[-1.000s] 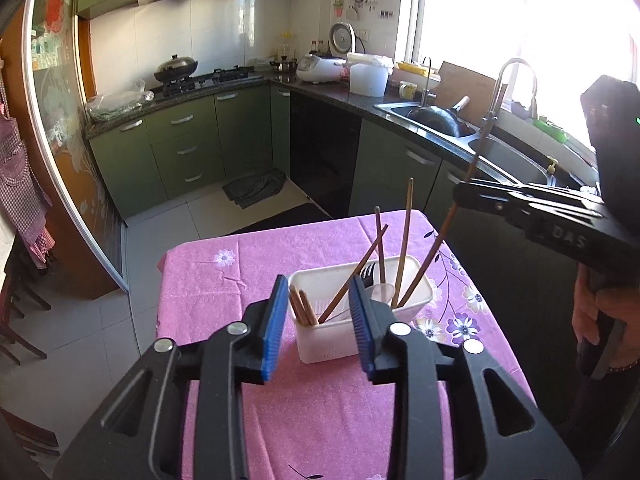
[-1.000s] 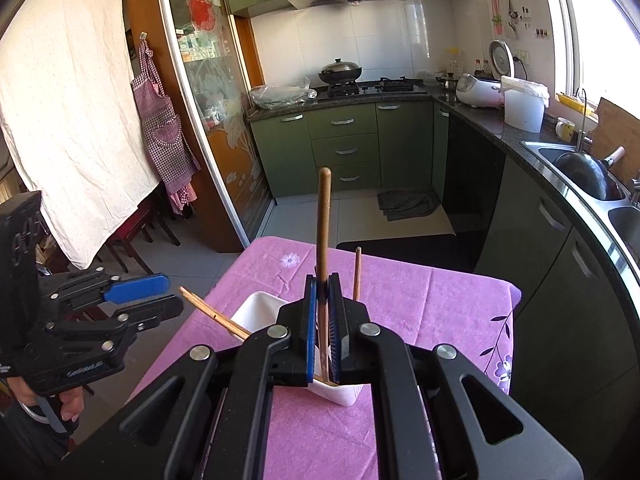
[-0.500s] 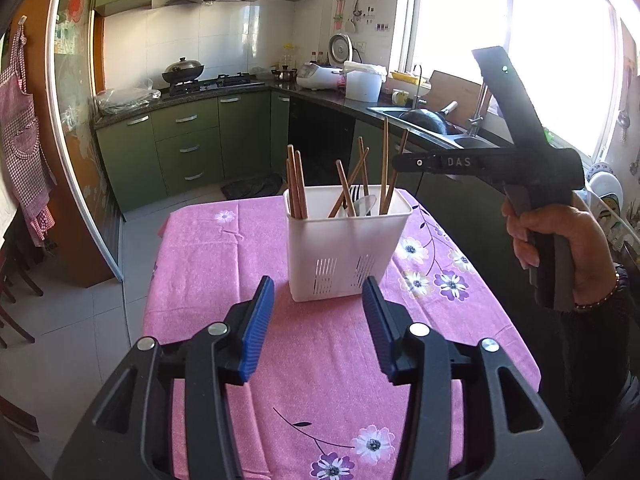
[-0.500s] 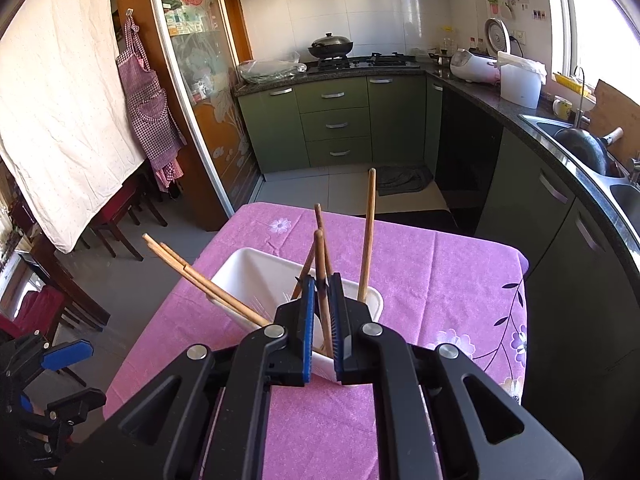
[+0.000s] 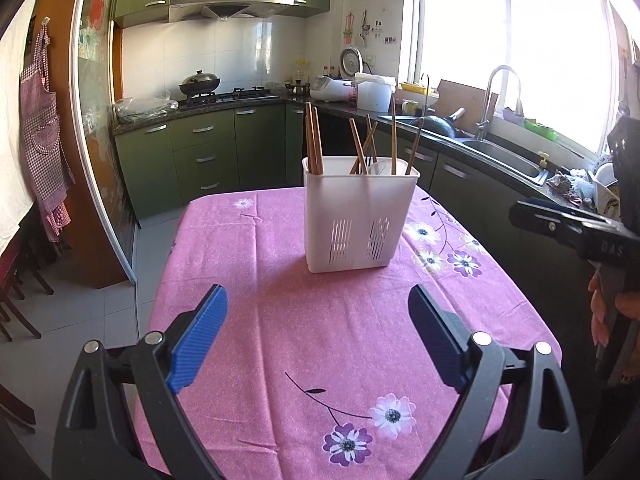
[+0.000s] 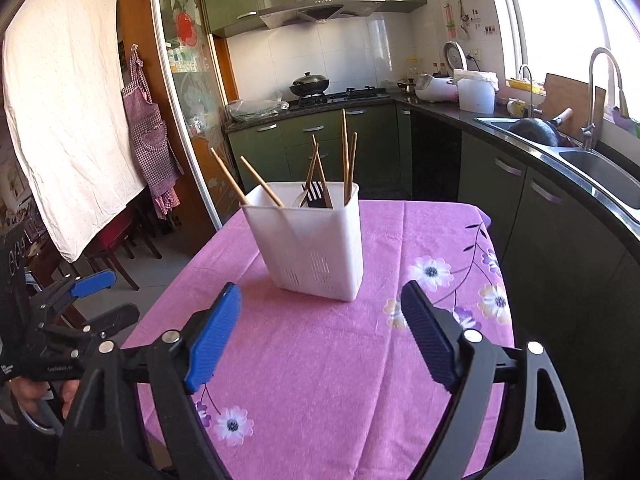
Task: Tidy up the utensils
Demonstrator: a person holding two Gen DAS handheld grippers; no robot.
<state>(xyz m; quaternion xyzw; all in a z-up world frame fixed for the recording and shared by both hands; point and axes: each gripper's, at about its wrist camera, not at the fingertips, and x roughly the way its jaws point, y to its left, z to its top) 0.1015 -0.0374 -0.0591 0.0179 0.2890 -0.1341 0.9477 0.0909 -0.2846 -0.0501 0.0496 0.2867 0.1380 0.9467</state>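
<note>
A white slotted utensil holder (image 5: 358, 216) stands upright on the pink flowered tablecloth (image 5: 280, 320). Several brown wooden chopsticks (image 5: 314, 144) stand in it, with a black fork (image 6: 316, 196) and a white spoon beside them. It also shows in the right wrist view (image 6: 312, 240). My left gripper (image 5: 316, 316) is open and empty, low over the cloth, well short of the holder. My right gripper (image 6: 320, 320) is open and empty, also back from the holder. The right gripper shows at the right edge of the left wrist view (image 5: 576, 228), and the left gripper at the left edge of the right wrist view (image 6: 72, 304).
The table's edges drop to a tiled floor (image 5: 100, 312). Green kitchen cabinets (image 5: 200, 156) and a sink counter (image 5: 500, 156) run behind and to the right. A dark chair (image 6: 116, 248) and a hanging apron (image 6: 152, 140) are at the left.
My right gripper let go of the chopstick into the holder, opened wide and drew back. My left gripper opened wider and pulled back and lower from the holder.
</note>
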